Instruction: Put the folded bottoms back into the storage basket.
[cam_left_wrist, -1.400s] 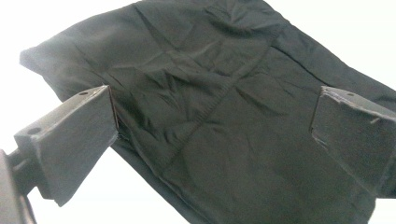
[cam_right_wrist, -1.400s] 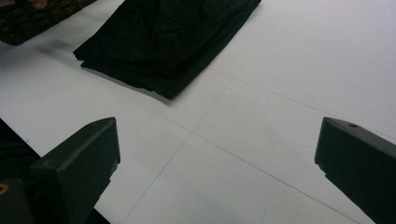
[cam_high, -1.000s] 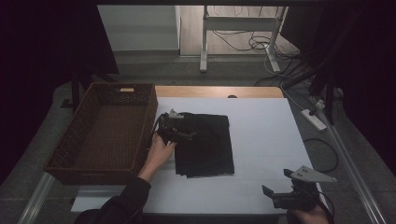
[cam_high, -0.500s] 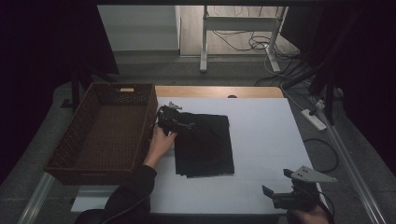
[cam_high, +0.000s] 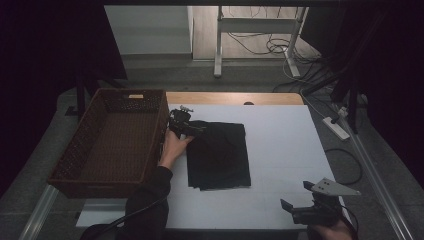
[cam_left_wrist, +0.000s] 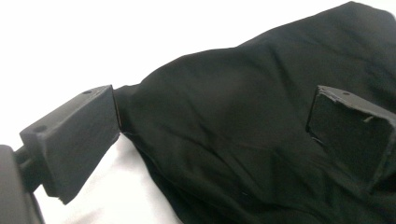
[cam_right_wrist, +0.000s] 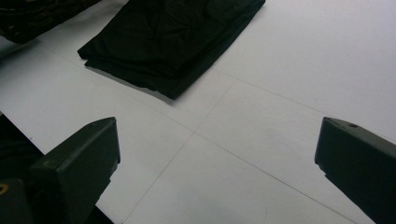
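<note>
Two hand-held grippers were in play. The left hand-held gripper (cam_high: 186, 125) sat at the far-left corner of the folded black cloth (cam_high: 218, 155), jaws wide apart with fabric between them, not clamped. The cloth lay mid-bench, just beside the wicker basket (cam_high: 112, 135). The right hand-held gripper (cam_high: 312, 212) was fully open, holding nothing, at the bench's near-right corner.

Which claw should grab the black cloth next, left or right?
Left. The left claw is open at the far left corner of the cloth, jaws straddling the fabric. The right claw is open over bare table near the front edge, well away from it.
</note>
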